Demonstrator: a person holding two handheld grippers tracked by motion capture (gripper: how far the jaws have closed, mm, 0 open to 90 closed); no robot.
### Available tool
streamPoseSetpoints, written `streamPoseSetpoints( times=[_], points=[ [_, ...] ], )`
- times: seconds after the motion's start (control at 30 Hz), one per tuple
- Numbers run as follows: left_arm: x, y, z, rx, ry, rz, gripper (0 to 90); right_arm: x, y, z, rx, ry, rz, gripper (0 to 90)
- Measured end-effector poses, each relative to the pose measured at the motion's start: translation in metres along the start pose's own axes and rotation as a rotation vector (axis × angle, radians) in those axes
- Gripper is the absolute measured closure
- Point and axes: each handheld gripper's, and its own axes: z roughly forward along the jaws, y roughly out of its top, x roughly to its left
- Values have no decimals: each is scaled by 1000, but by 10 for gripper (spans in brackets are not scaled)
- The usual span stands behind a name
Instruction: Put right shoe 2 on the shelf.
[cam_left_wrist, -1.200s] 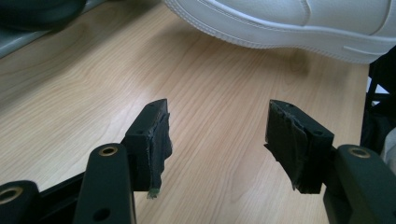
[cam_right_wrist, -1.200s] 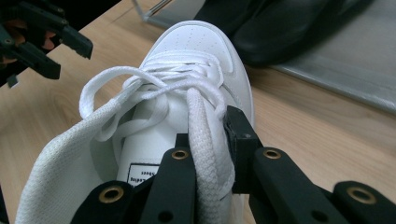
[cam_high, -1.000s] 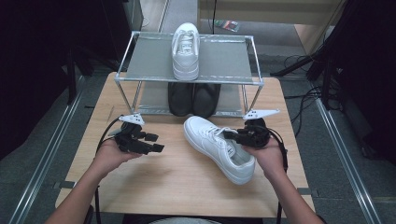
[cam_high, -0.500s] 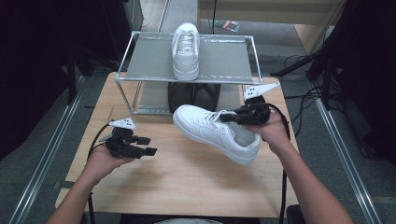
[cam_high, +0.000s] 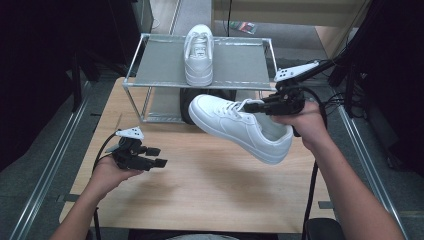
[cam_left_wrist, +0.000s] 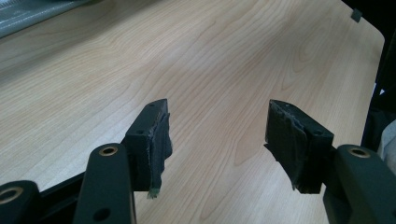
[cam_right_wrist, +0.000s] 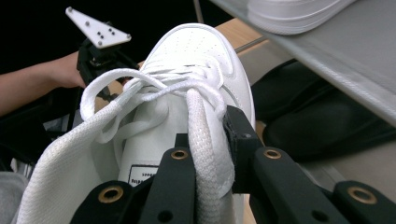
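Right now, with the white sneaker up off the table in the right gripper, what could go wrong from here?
1. The right gripper pinches only the side wall of the held sneaker, which hangs tilted; it could swing or slip out.
2. Its toe is near the rack frame and could knock it.
3. The loose lace could snag.

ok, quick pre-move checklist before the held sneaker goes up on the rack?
1. Grip: right gripper shut on the lifted sneaker at its collar: ok.
2. Sneaker clear of the table: ok.
3. Free space on the top shelf beside the shelved sneaker: ok.
4. Left gripper open, holding nothing, out of the path: ok.
5. Laces loose near the jaws, snag risk: cannot tell.
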Motion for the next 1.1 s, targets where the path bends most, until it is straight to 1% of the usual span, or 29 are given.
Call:
streamPoseSetpoints(
  times=[0.03, 0.07, 0.1, 0.2, 0.23, 0.27, 0.3, 0.33, 0.37, 0.4, 0.43, 0.47, 0.5, 0.53, 0.57, 0.6, 0.63, 0.67, 0.7, 0.73, 0.77, 0.8, 0.83, 0.87, 0.9, 1.03, 1.07, 1.1],
  points=[
    [0, 0, 0, 1, 1, 3, 404, 0, 2, -4, -3, -13, 4, 841],
    [0, 0, 0, 1, 1, 3, 404, 0, 2, -4, -3, -13, 4, 841],
    [0, 0, 0, -1, 0, 0, 404, 2, 5, -14, -12, -42, 11, 840],
    [1, 1, 1, -3, -4, 3, 404, 2, 10, -27, -28, -81, 26, 839],
    [0, 1, 1, -3, -5, 1, 404, 1, 11, -32, -36, -91, 34, 840],
    [0, 1, 1, -3, -5, 1, 404, 1, 11, -32, -36, -91, 34, 840],
    [0, 2, 2, 0, -1, 10, 405, 0, 14, -39, -56, -110, 60, 840],
    [0, 2, 2, 0, -1, 10, 405, 0, 14, -39, -56, -110, 60, 840],
    [0, 3, 3, -4, -6, 15, 405, -2, 17, -45, -68, -139, 87, 841],
    [0, 3, 3, -4, -6, 15, 406, -2, 17, -45, -68, -139, 87, 841],
    [-1, 4, 3, -7, -9, 16, 406, -3, 20, -50, -82, -169, 109, 841],
    [-1, 4, 3, -7, -9, 16, 406, -3, 20, -50, -82, -169, 109, 841],
    [-1, 5, 4, -4, -9, 20, 406, -5, 24, -53, -90, -213, 135, 841],
    [-1, 5, 4, -2, -9, 20, 406, -5, 27, -54, -94, -233, 151, 841],
    [-1, 5, 5, -1, -7, 21, 406, -7, 29, -54, -98, -250, 153, 841],
    [-1, 6, 5, 2, -10, 24, 406, -7, 29, -54, -98, -250, 153, 841],
    [-1, 6, 7, 3, -13, 23, 406, -12, 33, -55, -99, -274, 148, 841],
    [-1, 6, 7, 3, -13, 23, 406, -12, 33, -55, -99, -274, 148, 841],
    [-1, 7, 8, 9, -13, 31, 406, -19, 38, -53, -112, -287, 165, 840],
    [-1, 7, 8, 11, -9, 33, 406, -23, 40, -52, -115, -301, 178, 840],
    [-1, 7, 8, 11, -9, 33, 406, -23, 40, -52, -115, -301, 178, 840],
    [-2, 7, 9, 12, -10, 35, 406, -27, 42, -50, -121, -313, 198, 840],
    [-2, 8, 10, 14, -16, 38, 407, -34, 47, -45, -127, -341, 230, 840],
    [-2, 8, 10, 14, -16, 38, 407, -34, 47, -45, -127, -341, 230, 840],
    [-2, 8, 10, 15, -17, 43, 407, -41, 51, -39, -130, -378, 252, 840],
    [-2, 8, 11, 19, -17, 43, 407, -51, 62, -26, -142, -437, 299, 839],
    [-1, 8, 11, 19, -21, 43, 407, -51, 62, -26, -142, -437, 299, 839],
    [-2, 8, 12, 21, -27, 45, 407, -57, 70, -19, -144, -460, 319, 839]
  ],
)
